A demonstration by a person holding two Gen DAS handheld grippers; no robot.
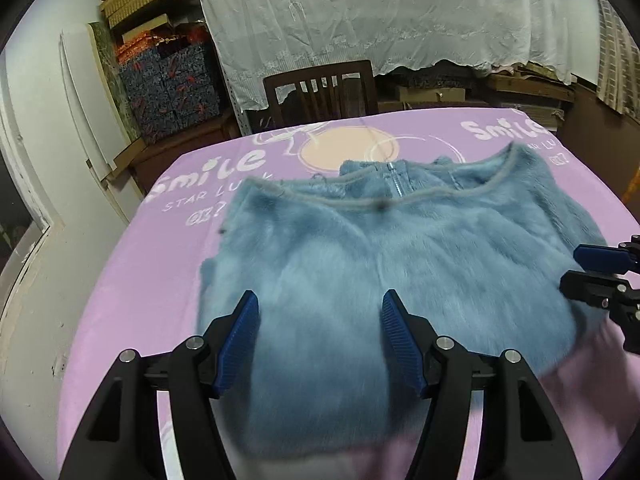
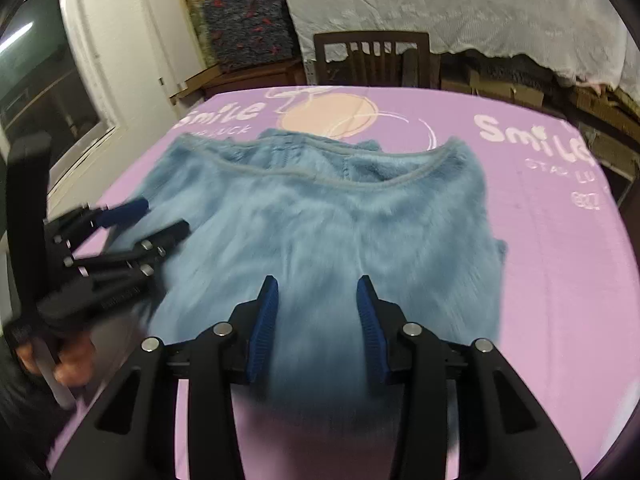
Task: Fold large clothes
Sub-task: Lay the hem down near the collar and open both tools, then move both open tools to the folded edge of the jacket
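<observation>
A fluffy light-blue garment (image 1: 384, 264) lies spread on the purple tablecloth (image 1: 132, 280), its grey-trimmed neckline and zip at the far side. It also shows in the right wrist view (image 2: 332, 232). My left gripper (image 1: 316, 308) is open and empty, just above the garment's near edge on its left part. It appears from the side in the right wrist view (image 2: 160, 216). My right gripper (image 2: 318, 292) is open and empty above the near edge on the right part. It also shows at the right edge of the left wrist view (image 1: 572, 268).
The purple cloth (image 2: 540, 240) with white "Smile" lettering covers the table. A dark wooden chair (image 1: 320, 88) stands at the table's far side. Stacked boxes (image 1: 168, 84) fill the back left, and a white lace sheet (image 1: 360, 12) hangs behind.
</observation>
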